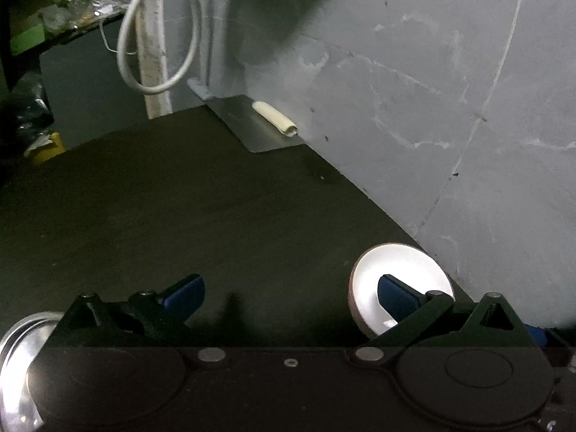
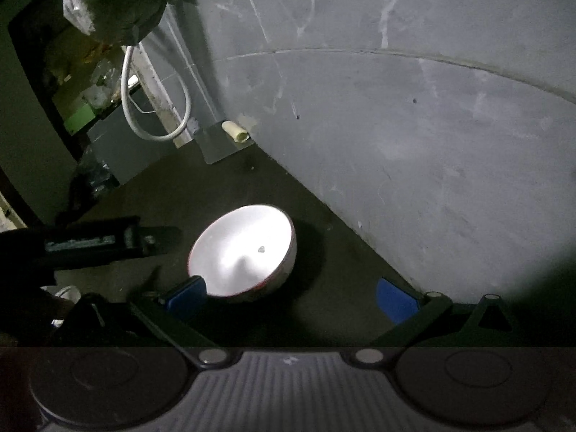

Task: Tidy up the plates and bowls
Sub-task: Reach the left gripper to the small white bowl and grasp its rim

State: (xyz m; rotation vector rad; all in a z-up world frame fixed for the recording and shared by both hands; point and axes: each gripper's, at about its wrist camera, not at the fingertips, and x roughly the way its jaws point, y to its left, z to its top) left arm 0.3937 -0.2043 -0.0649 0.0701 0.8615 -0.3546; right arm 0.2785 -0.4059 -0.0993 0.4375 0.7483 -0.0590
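Left wrist view: the left tool (image 1: pixel 289 293) hangs low over the dark desk (image 1: pixel 180 216) with its two blue pads spread wide and nothing between them. A white bowl (image 1: pixel 399 280) sits on the desk close to the grey wall (image 1: pixel 432 90), partly behind the right-hand pad. At the lower left edge a shiny metal dish (image 1: pixel 18 360) shows past the tool's body. Farther back a flat metal sheet (image 1: pixel 252 126) lies against the wall with a pale tube (image 1: pixel 275 118) on it, and a white cable (image 1: pixel 158 36) loops down beside a post.

In the right wrist view, the right tool (image 2: pixel 291 297) is also open and empty. The bowl (image 2: pixel 243 252) stands just ahead of its left pad, tilted with its bright inside facing the camera. The left tool's dark body (image 2: pixel 90 244) reaches in from the left, near the bowl but apart from it.
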